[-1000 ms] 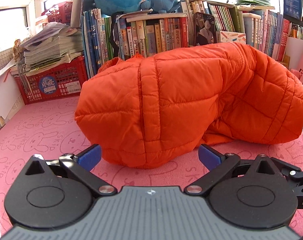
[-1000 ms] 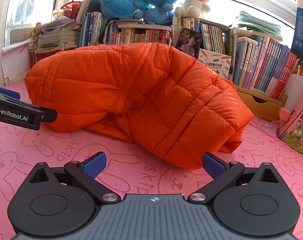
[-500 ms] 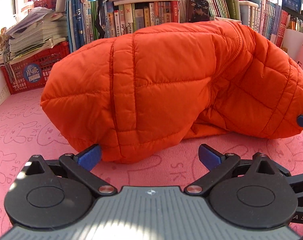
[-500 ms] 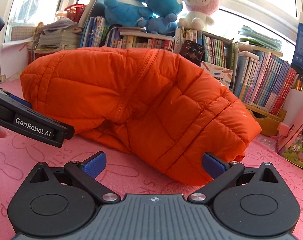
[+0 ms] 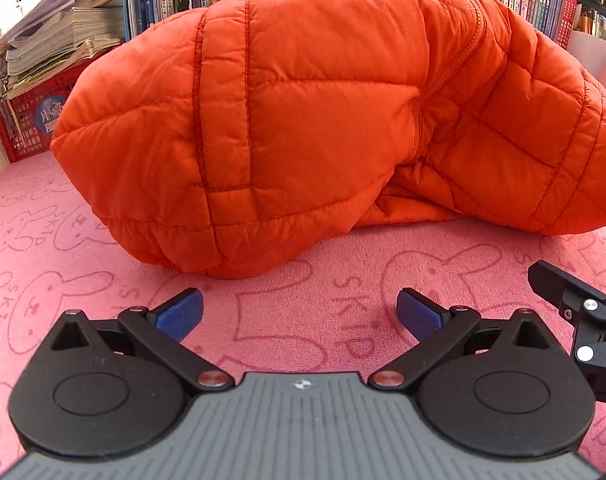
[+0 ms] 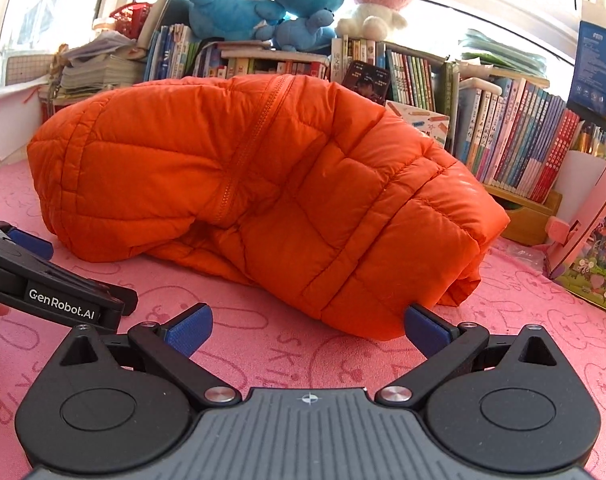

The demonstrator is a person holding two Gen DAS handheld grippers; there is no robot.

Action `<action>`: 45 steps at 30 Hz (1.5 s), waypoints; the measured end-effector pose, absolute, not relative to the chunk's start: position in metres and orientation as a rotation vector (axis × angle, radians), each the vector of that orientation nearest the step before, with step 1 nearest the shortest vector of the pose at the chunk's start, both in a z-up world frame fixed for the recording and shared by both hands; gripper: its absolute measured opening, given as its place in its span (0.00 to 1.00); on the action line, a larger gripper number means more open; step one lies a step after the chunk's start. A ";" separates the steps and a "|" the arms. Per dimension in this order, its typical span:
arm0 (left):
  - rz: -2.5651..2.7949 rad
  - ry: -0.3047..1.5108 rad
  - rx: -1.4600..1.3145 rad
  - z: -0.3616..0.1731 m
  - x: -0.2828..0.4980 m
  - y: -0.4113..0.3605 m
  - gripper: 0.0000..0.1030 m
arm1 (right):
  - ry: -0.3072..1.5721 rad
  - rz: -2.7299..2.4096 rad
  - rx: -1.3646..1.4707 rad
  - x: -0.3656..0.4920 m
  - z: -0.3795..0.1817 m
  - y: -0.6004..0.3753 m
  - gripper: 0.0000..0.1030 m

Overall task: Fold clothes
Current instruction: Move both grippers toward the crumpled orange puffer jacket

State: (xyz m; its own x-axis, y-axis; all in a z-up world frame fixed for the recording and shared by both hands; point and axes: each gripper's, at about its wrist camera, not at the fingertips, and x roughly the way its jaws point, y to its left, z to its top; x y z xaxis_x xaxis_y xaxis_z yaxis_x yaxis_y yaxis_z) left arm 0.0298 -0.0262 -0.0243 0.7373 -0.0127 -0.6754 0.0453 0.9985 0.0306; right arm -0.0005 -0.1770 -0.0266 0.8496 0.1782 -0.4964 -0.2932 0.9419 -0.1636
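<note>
Your left gripper [image 5: 299, 314] spread wide and empty, now nearer the jacket [image 5: 323, 120], your right gripper [image 6: 307, 326] spread too, right fingertip [image 6: 423, 328] touching its hem, pink counter [image 5: 43, 248] beneath

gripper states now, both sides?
Left gripper: open, holding nothing, short of the orange puffer jacket.
Right gripper: open, holding nothing.

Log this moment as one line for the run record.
step: fold clothes | left gripper: open, empty, short of orange puffer jacket | right gripper: open, empty, at jacket's near edge | jacket: bundled on pink mat
</note>
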 end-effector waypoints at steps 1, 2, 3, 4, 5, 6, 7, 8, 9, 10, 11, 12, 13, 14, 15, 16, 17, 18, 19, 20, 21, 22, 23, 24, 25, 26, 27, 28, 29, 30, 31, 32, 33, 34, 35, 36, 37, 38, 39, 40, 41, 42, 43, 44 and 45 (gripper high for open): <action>-0.033 0.733 0.037 -0.026 0.029 -0.025 1.00 | 0.503 0.247 -0.234 0.000 -0.027 -0.178 1.00; -0.033 0.726 0.029 -0.027 0.028 -0.024 1.00 | 0.508 0.243 -0.230 0.002 -0.027 -0.178 1.00; -0.033 0.721 0.021 -0.028 0.027 -0.023 1.00 | 0.513 0.239 -0.226 0.003 -0.027 -0.179 1.00; -0.035 0.715 0.012 -0.029 0.027 -0.021 1.00 | 0.518 0.235 -0.222 0.004 -0.028 -0.180 1.00; -0.037 0.708 0.003 -0.031 0.026 -0.020 1.00 | 0.524 0.231 -0.218 0.005 -0.028 -0.180 1.00; -0.038 0.704 -0.003 -0.032 0.026 -0.018 1.00 | 0.529 0.227 -0.214 0.006 -0.028 -0.181 1.00; -0.038 0.704 -0.001 -0.032 0.026 -0.018 1.00 | 0.537 0.225 -0.212 0.007 -0.029 -0.181 1.00; -0.038 0.704 0.001 -0.032 0.026 -0.018 1.00 | 0.548 0.227 -0.212 0.009 -0.030 -0.181 1.00; -0.037 0.705 0.002 -0.032 0.027 -0.017 1.00 | 0.560 0.229 -0.213 0.010 -0.031 -0.180 1.00; -0.037 0.705 0.002 -0.032 0.027 -0.017 1.00 | 0.572 0.231 -0.213 0.012 -0.032 -0.180 1.00; -0.037 0.705 0.002 -0.033 0.028 -0.016 1.00 | 0.584 0.229 -0.213 0.013 -0.033 -0.180 1.00; -0.037 0.705 0.002 -0.033 0.028 -0.015 1.00 | 0.594 0.223 -0.214 0.015 -0.033 -0.179 1.00; -0.037 0.706 0.003 -0.033 0.029 -0.015 1.00 | 0.601 0.217 -0.214 0.016 -0.034 -0.179 1.00; -0.037 0.706 0.003 -0.033 0.029 -0.014 1.00 | 0.605 0.211 -0.213 0.017 -0.035 -0.179 1.00; -0.037 0.706 0.003 -0.034 0.030 -0.013 1.00 | 0.608 0.206 -0.211 0.018 -0.035 -0.180 1.00; -0.037 0.706 0.002 -0.034 0.031 -0.012 1.00 | 0.609 0.204 -0.208 0.018 -0.035 -0.180 1.00; -0.037 0.707 0.002 -0.034 0.031 -0.011 1.00 | 0.610 0.202 -0.207 0.018 -0.035 -0.180 1.00; -0.036 0.707 0.003 -0.035 0.032 -0.009 1.00 | 0.610 0.200 -0.206 0.018 -0.035 -0.181 1.00; -0.036 0.707 0.003 -0.035 0.033 -0.008 1.00 | 0.612 0.199 -0.206 0.018 -0.036 -0.181 1.00; -0.036 0.707 0.003 -0.036 0.034 -0.006 1.00 | 0.613 0.198 -0.207 0.018 -0.036 -0.181 1.00; -0.036 0.708 0.003 -0.037 0.035 -0.005 1.00 | 0.615 0.198 -0.208 0.019 -0.036 -0.181 1.00; -0.036 0.708 0.003 -0.037 0.036 -0.004 1.00 | 0.616 0.198 -0.210 0.019 -0.036 -0.180 1.00; -0.036 0.708 0.003 -0.038 0.037 -0.002 1.00 | 0.616 0.196 -0.212 0.019 -0.036 -0.180 1.00; -0.036 0.708 0.003 -0.038 0.038 0.000 1.00 | 0.611 0.194 -0.213 0.018 -0.036 -0.180 1.00; -0.036 0.708 0.003 -0.039 0.039 0.001 1.00 | 0.607 0.192 -0.214 0.017 -0.036 -0.180 1.00; -0.036 0.708 0.002 -0.039 0.041 0.003 1.00 | 0.603 0.192 -0.214 0.017 -0.035 -0.180 1.00; -0.036 0.709 0.002 -0.039 0.042 0.004 1.00 | 0.600 0.200 -0.212 0.016 -0.035 -0.180 1.00; -0.034 0.709 0.000 -0.039 0.044 0.007 1.00 | 0.596 0.203 -0.211 0.016 -0.035 -0.180 1.00; -0.032 0.709 -0.006 -0.040 0.044 0.010 1.00 | 0.593 0.201 -0.211 0.016 -0.034 -0.180 1.00; -0.032 0.703 -0.016 -0.039 0.044 0.015 1.00 | 0.590 0.199 -0.209 0.015 -0.034 -0.181 1.00; -0.036 0.689 -0.033 -0.038 0.042 0.021 1.00 | 0.587 0.199 -0.204 0.015 -0.033 -0.181 1.00; -0.046 0.666 -0.053 -0.035 0.038 0.027 1.00 | 0.585 0.200 -0.197 0.015 -0.033 -0.183 1.00; -0.061 0.640 -0.073 -0.031 0.031 0.032 1.00 | 0.585 0.204 -0.186 0.015 -0.032 -0.184 1.00; -0.076 0.618 -0.089 -0.026 0.024 0.034 1.00 | 0.584 0.208 -0.175 0.015 -0.032 -0.186 1.00; -0.091 0.601 -0.095 -0.020 0.015 0.031 1.00 | 0.584 0.211 -0.164 0.014 -0.031 -0.188 1.00; -0.101 0.586 -0.097 -0.014 0.010 0.031 1.00 | 0.586 0.211 -0.152 0.014 -0.031 -0.190 1.00; -0.101 0.578 -0.088 -0.011 0.012 0.036 1.00 | 0.587 0.212 -0.140 0.014 -0.031 -0.192 1.00; -0.093 0.573 -0.072 -0.011 0.014 0.040 1.00 | 0.589 0.213 -0.128 0.014 -0.030 -0.195 1.00; -0.081 0.570 -0.054 -0.012 0.014 0.041 1.00 | 0.590 0.214 -0.116 0.014 -0.030 -0.197 1.00; -0.069 0.569 -0.036 -0.012 0.013 0.039 1.00 | 0.589 0.216 -0.108 0.014 -0.030 -0.198 1.00; -0.058 0.568 -0.018 -0.012 0.013 0.040 1.00 | 0.584 0.219 -0.101 0.014 -0.030 -0.199 1.00; -0.052 0.566 -0.003 -0.012 0.011 0.044 1.00 | 0.574 0.225 -0.099 0.012 -0.030 -0.199 1.00; -0.050 0.565 0.008 -0.012 0.011 0.046 1.00 | 0.554 0.233 -0.105 0.009 -0.028 -0.199 1.00; -0.049 0.563 0.017 -0.012 0.010 0.049 1.00 | 0.534 0.241 -0.112 0.006 -0.027 -0.199 1.00; -0.049 0.562 0.024 -0.013 0.012 0.052 1.00 | 0.516 0.243 -0.122 0.004 -0.025 -0.198 1.00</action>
